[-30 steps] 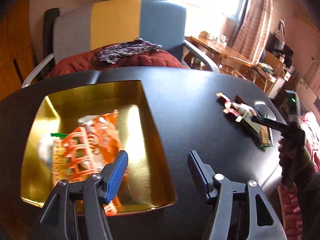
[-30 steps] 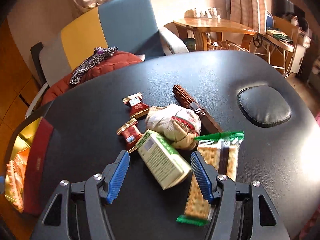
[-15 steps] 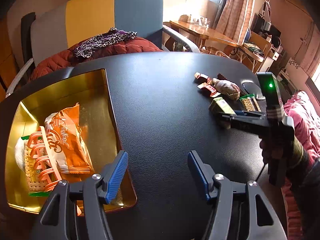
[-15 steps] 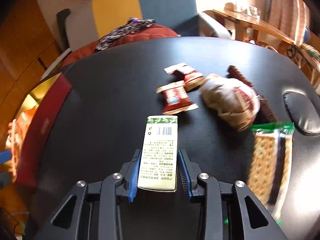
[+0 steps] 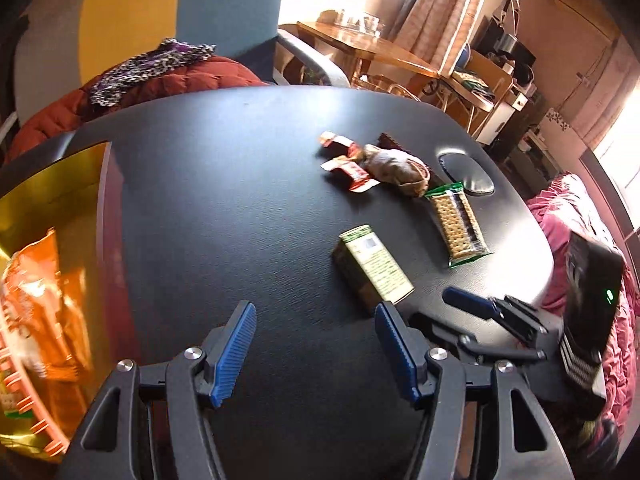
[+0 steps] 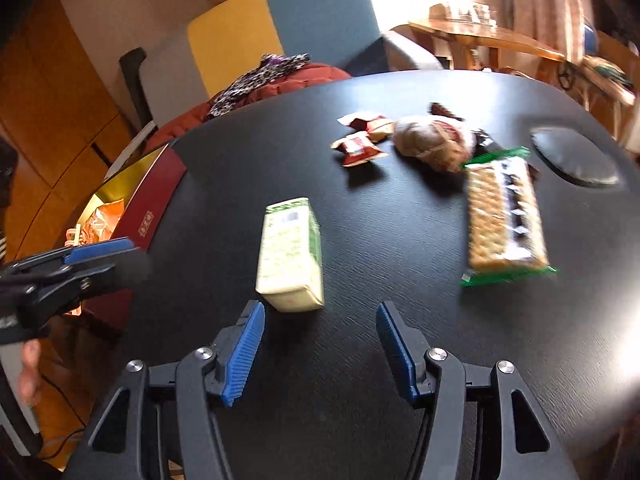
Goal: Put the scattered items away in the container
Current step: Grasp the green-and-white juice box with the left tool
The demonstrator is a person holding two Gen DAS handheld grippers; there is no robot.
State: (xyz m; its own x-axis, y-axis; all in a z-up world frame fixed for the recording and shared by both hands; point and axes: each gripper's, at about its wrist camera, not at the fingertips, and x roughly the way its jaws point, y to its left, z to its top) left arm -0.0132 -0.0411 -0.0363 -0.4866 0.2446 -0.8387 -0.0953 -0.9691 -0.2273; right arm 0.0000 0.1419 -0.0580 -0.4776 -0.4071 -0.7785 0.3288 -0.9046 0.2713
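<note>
A green and white box [image 6: 290, 252] lies flat on the black table [image 6: 360, 400], just ahead of my right gripper [image 6: 320, 340]. Its jaws are opening and nothing is between them. In the left wrist view the same box [image 5: 372, 264] lies just beyond the right finger of my open, empty left gripper [image 5: 316, 344]. Farther back lie a cracker pack [image 6: 504, 220], a round wrapped bun [image 6: 432, 140] and two red sachets [image 6: 360, 148]. The gold tray [image 5: 48, 200] at the left holds an orange snack bag [image 5: 40, 300].
A dark chocolate bar [image 6: 444, 110] pokes out behind the bun. An oval recess [image 6: 572, 156] marks the table at the right. A chair [image 5: 180, 12] with a red jacket stands behind the table. A pink cloth [image 5: 580, 208] lies past the right edge.
My right gripper, shut on the green box half a second ago, has let it go on the table nearer the tray. My left gripper has swung right, away from the tray toward the box.
</note>
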